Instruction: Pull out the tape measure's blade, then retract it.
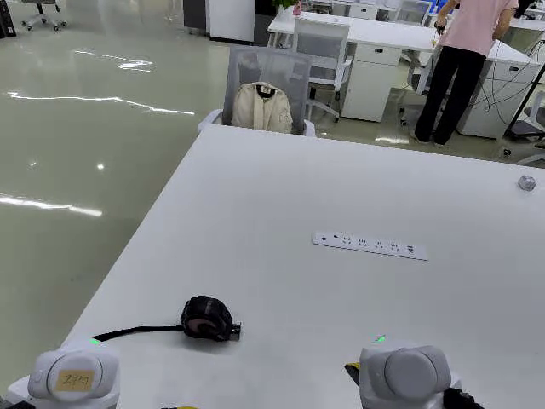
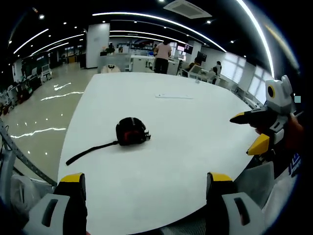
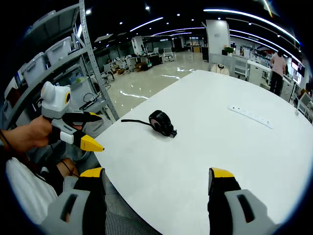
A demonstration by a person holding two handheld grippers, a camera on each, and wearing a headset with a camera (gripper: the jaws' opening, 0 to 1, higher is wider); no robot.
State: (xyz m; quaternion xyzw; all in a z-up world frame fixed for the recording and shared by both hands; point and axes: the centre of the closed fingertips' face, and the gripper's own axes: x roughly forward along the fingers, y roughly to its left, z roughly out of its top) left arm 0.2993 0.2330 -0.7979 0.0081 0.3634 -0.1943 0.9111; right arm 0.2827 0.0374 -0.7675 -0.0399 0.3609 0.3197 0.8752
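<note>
1. The tape measure (image 1: 209, 318) lies on the white table (image 1: 341, 179), in the near left part of it, between the two grippers and a little farther out than both. Nothing touches it.
2. It is black and round with a reddish face. Its black strap (image 1: 136, 330) trails left across the table toward the left edge. The short end of the blade (image 1: 236, 326) sticks out on its right side; no length of blade is drawn out.
3. The left gripper (image 2: 145, 178) is held over the near edge of the table, its claw wide and holding nothing. In its own view the tape measure sits ahead of the yellow-tipped jaws, well apart from them and slightly to the left.
4. The right gripper (image 3: 156, 172) is also over the near edge, farther right, its claw wide as well and holding nothing. In its own view the tape measure lies ahead, well apart from the jaws.
5. Each gripper shows in the other's view, held in a hand, with its jaws spread.
6. A white power strip (image 1: 370, 245) lies flat near the middle of the table, well beyond and to the right of the tape measure.
7. A small grey object (image 1: 526, 182) sits at the far right of the table; I cannot tell what it is.
8. Behind the far edge stands a grey chair (image 1: 294, 72) with a cream jacket (image 1: 262, 106) hung on it. Farther right, a person (image 1: 460, 60) stands at white desks.
</note>
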